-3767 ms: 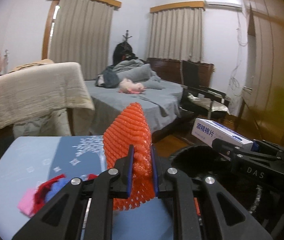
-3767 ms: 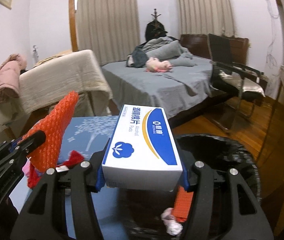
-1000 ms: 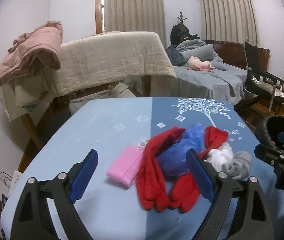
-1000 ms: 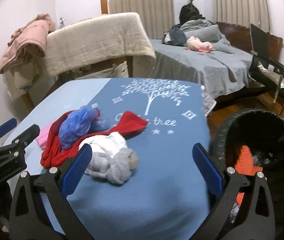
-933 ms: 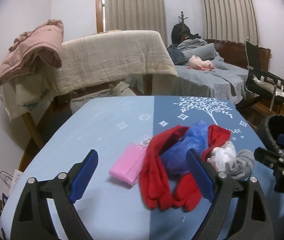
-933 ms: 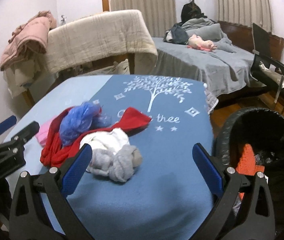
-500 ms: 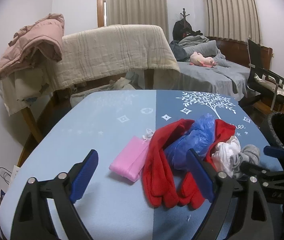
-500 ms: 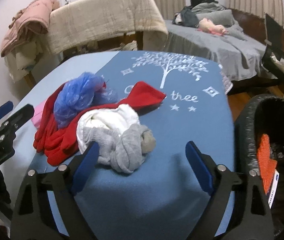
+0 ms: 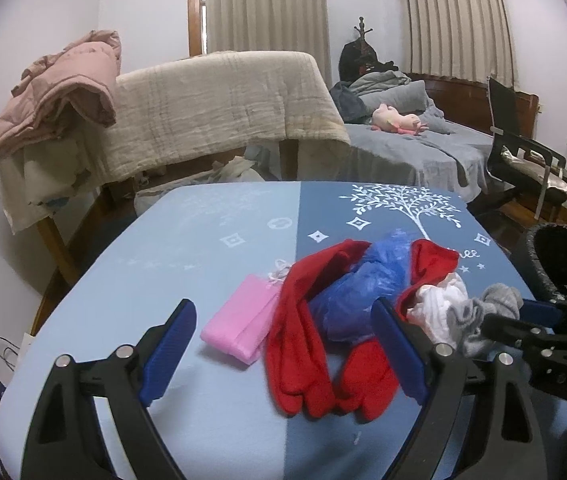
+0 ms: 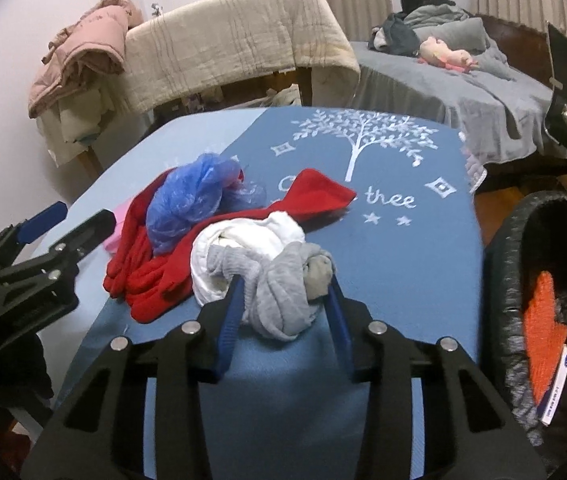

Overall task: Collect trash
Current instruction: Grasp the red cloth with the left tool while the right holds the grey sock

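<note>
Where right hand-held gripper pinches, knotted grey-white sock bundle, soft knit.

Between our right claw's fingers sits a knotted grey-and-white sock bundle. Left of it lie red gloves, a crumpled blue plastic bag atop them. Right stands a black-lined trash bin.

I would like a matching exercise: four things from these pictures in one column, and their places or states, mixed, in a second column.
1. grey sock bundle
2. orange net
3. pink pouch
4. left gripper

a. inside the black bin
b. open, holding nothing
c. between the right gripper fingers
d. flat on the table, beside the red cloth

Pairs: 1-c, 2-a, 3-d, 4-b
</note>
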The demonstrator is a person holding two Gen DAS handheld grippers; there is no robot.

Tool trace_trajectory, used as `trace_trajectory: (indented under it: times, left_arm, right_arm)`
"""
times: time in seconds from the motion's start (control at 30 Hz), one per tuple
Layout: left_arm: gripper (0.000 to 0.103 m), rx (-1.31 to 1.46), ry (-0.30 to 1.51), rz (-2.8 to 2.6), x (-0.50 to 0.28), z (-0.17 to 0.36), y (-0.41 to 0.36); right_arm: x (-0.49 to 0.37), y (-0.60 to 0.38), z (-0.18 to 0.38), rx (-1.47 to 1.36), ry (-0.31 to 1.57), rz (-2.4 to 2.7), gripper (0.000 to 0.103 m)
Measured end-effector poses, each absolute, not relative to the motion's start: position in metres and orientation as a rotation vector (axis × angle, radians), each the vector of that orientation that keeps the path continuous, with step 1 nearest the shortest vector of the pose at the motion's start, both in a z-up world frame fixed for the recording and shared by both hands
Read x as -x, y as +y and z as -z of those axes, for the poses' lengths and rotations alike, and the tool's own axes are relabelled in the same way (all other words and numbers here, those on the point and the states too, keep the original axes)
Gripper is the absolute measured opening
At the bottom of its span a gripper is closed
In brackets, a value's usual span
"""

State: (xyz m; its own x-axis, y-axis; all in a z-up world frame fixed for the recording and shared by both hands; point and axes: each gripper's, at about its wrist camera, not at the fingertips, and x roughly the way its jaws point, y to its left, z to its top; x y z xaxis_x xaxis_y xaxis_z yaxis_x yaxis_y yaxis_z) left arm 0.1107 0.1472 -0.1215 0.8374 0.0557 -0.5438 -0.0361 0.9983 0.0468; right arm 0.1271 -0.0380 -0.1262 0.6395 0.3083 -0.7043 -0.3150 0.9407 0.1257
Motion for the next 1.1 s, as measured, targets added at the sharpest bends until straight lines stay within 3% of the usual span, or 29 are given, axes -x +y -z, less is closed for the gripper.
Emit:
trace_trajectory:
  times: [0.43, 0.73, 0.93, 1.1]
  left_arm:
    - [0.080, -0.016, 0.561, -0.043, -0.110, 0.116, 0.140]
    - [0.061, 0.002, 0.599, -0.022, -0.125, 0.123, 0.152]
    - [0.044, 0.010, 0.614, 0.004, -0.147, 0.127, 0.150]
    - [0.018, 0.026, 0.641, 0.028, -0.163, 0.132, 0.151]
  right_arm:
    - [-0.122, -0.065, 0.107, -0.017, 0.750, -0.304, 0.039]
    - [-0.140, -0.056, 0.103, -0.002, 0.730, -0.300, 0.039]
    - [-0.150, -0.050, 0.102, 0.013, 0.725, -0.306, 0.039]
    - [-0.154, -0.051, 0.102, 0.018, 0.723, -0.306, 0.039]
